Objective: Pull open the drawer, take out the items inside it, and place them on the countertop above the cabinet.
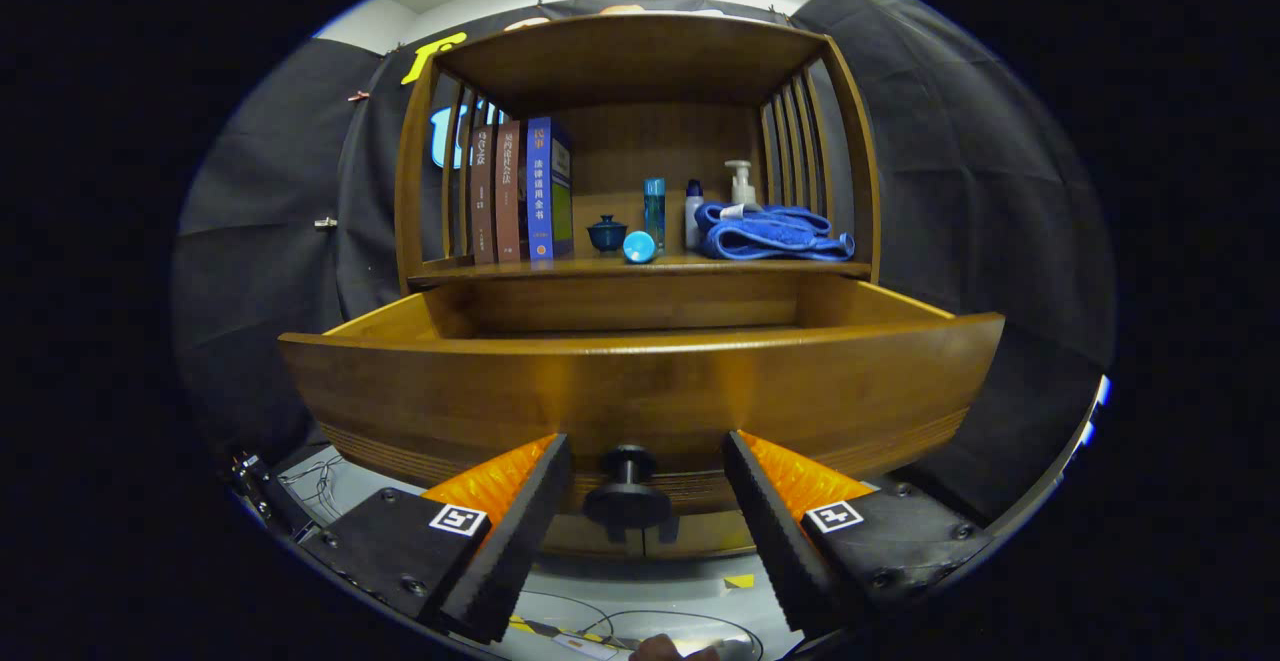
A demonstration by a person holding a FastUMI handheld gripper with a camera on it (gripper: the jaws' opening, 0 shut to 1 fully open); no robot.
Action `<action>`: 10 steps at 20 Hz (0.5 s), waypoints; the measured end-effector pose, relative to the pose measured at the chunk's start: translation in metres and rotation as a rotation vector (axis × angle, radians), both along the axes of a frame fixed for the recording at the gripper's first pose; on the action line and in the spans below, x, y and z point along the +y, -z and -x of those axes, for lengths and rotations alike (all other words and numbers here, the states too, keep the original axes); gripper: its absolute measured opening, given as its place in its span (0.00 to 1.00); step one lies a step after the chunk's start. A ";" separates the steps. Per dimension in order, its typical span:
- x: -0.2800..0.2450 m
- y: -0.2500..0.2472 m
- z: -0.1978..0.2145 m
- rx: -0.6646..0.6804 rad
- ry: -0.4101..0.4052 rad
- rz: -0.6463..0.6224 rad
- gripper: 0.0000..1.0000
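My gripper is showing, at the bottom of the frame, two wedge-shaped fingers with ribbed, sawtooth inner faces. Each is mounting on a flat block carrying a small square black-and-white marker and round screw heads near its outer corners. The fingers are standing apart, pressing on nothing.

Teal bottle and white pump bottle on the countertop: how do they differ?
The teal bottle is slim, coloured and flat-capped; the white pump bottle is pale with a pump head. The teal bottle stands mid-shelf by the blue lidded cup; the pump bottle stands behind the blue towel. Both are upright. The gripper is open around the drawer knob.
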State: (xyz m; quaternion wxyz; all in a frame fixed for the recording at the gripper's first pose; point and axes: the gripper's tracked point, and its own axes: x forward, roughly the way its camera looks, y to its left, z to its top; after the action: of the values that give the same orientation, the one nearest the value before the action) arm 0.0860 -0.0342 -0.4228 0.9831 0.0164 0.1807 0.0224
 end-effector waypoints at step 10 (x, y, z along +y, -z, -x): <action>0.003 0.000 -0.020 0.004 0.005 0.012 1.00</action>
State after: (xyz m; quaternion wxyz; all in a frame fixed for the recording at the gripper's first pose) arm 0.1058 -0.0312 -0.4231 0.9829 0.0110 0.1828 0.0190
